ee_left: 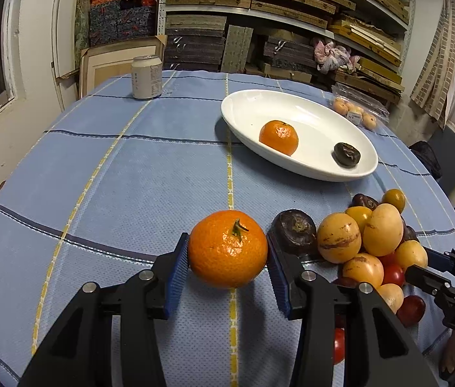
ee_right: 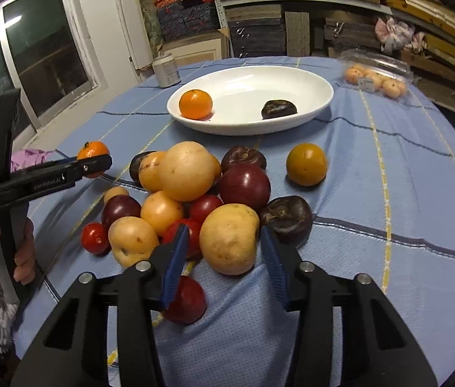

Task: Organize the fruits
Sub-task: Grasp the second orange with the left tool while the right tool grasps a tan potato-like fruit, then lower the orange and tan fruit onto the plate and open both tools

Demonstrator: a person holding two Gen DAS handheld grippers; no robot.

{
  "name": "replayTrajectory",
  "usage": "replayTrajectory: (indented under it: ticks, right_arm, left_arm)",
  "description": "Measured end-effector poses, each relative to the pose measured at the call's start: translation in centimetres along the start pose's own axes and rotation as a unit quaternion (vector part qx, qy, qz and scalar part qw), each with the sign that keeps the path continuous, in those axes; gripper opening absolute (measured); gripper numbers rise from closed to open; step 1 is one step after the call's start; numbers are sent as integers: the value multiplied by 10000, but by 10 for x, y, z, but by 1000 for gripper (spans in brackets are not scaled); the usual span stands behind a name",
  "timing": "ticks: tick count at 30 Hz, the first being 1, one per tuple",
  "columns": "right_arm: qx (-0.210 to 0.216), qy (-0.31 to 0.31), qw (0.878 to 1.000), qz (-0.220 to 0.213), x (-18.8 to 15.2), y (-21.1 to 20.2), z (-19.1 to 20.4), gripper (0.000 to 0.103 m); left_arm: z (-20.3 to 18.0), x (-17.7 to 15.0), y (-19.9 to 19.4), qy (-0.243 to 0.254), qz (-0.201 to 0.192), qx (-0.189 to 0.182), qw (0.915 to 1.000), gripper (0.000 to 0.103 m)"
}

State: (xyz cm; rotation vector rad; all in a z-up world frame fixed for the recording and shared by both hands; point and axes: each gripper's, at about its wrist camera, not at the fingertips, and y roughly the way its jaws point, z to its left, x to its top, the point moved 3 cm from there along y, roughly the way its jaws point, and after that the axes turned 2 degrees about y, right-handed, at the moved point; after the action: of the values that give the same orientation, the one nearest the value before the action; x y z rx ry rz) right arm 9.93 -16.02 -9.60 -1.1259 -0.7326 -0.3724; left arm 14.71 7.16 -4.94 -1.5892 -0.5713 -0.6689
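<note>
**A:** Your left gripper point(ee_left: 228, 254) has both blue pads against the tangerine point(ee_left: 228, 253), one each side. It looks gripped, low over the blue cloth point(ee_left: 130, 177); I can't tell if it's lifted yet. Judging by that, the step is getting it to the white dish point(ee_left: 298, 135).

**B:** Tips?

**A:** Keep the squeeze light, the skin is soft. Lift straight up first: the dark fruit point(ee_left: 295, 229) sits just beside your right-hand pad, and the pile point(ee_left: 369, 242) is right behind it. Drop it next to the tangerine already in the dish point(ee_left: 279, 137), away from the dark fruit in the dish point(ee_left: 346, 154), so like stays with like.

**B:** Right gripper?

**A:** The right gripper point(ee_right: 224, 251) is wide open around a yellow fruit point(ee_right: 229, 238). Pads are close but I see gaps, so it's holding nothing. Don't close until the left side is clear of the pile.

**B:** Anything one camera misses?

**A:** The left view shows the pad contact and stem clearly. The right view only shows your left gripper point(ee_right: 96, 163) side-on with the tangerine point(ee_right: 92, 151) half hidden, but it shows the full pile, the red tomatoes point(ee_right: 95, 238) and a lone orange-yellow fruit point(ee_right: 306, 163) standing apart. Both show the can point(ee_left: 146, 76) and the packed fruit point(ee_left: 356, 114) at the far edge.
</note>
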Motion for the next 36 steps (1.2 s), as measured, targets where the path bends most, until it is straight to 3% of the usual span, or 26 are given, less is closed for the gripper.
replayTrajectory:
  ticks: [5, 7, 14, 17, 22, 28, 31, 36]
  right_arm:
    - [117, 121, 9999, 8, 1, 1, -1, 43]
    - [139, 179, 9997, 19, 1, 1, -4, 37]
    - [220, 275, 9994, 22, 1, -1, -8, 36]
    - [223, 359, 9990, -164, 2, -10, -10, 36]
    - [399, 799, 9955, -322, 11, -24, -23, 36]
    - [567, 1061, 9900, -732, 81, -40, -35, 36]
    - [685, 1191, 9885, -633, 122, -14, -40, 36]
    - [512, 1275, 9901, -302, 156, 44, -51, 36]
  left_arm:
    - [-3, -1, 2, 58, 44, -29, 10000, 47]
    - [-3, -2, 4, 75, 85, -23, 9999, 47]
    - [1, -3, 7, -10, 100, 52, 9999, 47]
    - [2, -1, 4, -15, 23, 72, 10000, 47]
    - [-5, 17, -9, -102, -162, -49, 9998, 47]
    - [-32, 82, -11, 62, -403, -243, 9989, 47]
    - [-46, 109, 16, 102, -354, -279, 9989, 47]
    - [-47, 137, 72, 30, -50, -217, 9997, 47]
